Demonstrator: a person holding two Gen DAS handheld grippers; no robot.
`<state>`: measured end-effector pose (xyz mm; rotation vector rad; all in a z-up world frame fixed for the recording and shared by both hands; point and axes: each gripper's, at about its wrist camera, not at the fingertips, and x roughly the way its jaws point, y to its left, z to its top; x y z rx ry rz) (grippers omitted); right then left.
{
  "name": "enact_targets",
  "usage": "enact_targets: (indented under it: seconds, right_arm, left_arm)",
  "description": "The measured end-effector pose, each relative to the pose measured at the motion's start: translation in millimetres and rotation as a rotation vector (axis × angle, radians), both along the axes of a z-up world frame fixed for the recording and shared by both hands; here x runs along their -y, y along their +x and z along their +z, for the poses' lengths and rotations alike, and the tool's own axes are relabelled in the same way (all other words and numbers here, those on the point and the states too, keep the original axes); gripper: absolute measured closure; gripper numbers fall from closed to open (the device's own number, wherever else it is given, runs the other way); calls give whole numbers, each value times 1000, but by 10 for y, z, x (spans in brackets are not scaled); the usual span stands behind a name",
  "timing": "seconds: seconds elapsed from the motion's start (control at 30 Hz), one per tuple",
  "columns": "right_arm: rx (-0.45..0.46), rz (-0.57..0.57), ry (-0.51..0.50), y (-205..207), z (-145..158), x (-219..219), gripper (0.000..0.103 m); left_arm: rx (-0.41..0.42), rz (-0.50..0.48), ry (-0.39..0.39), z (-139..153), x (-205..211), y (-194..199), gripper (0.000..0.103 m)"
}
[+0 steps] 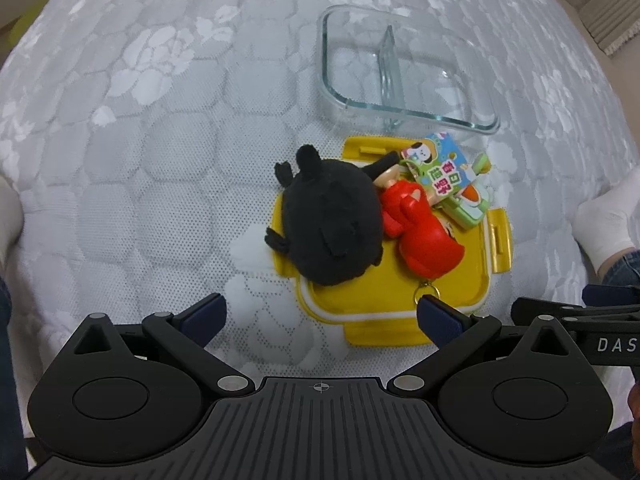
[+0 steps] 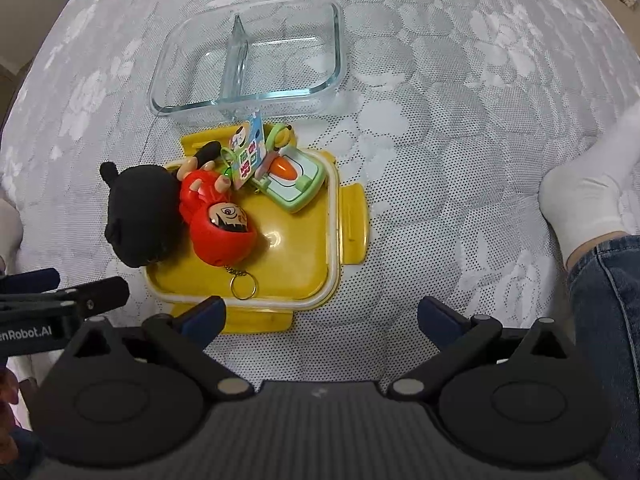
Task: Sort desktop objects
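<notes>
A yellow container lid (image 1: 372, 300) (image 2: 288, 264) lies on the white patterned cloth and carries three toys. A black plush (image 1: 332, 216) (image 2: 140, 216) rests on its left side. Beside the plush lies a red doll keychain (image 1: 420, 236) (image 2: 216, 220) with a metal ring. A green carrot toy with a colourful card (image 1: 448, 176) (image 2: 288, 176) sits at the lid's far corner. Behind the lid stands a clear glass divided container (image 1: 404, 72) (image 2: 256, 60), with nothing in it. My left gripper (image 1: 322, 316) is open just short of the lid. My right gripper (image 2: 322, 316) is open over the lid's near right corner.
The other gripper shows at the right edge of the left wrist view as a black arm (image 1: 580, 320), and at the left edge of the right wrist view (image 2: 60, 300). A foot in a white sock (image 1: 608, 220) (image 2: 588, 200) and a jeans leg (image 2: 608, 300) rest on the cloth to the right.
</notes>
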<state>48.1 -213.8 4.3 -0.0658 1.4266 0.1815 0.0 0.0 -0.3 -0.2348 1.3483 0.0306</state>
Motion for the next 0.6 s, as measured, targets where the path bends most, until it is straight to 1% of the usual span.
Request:
enact_targets:
  seconds: [0.17,0.43,0.6]
  right_arm:
    - [-20,1,1,-3,-39,-42,0]
    - [-24,2,1,-7,-54,-55,0]
    - [-27,7,0,-21,-64,-60,0]
  left_arm:
    - [0,-13,-3,-27,0,5,0]
    - [2,-31,-5,-30,43,-39,0]
    - [6,-28,1,-78,31,10,0]
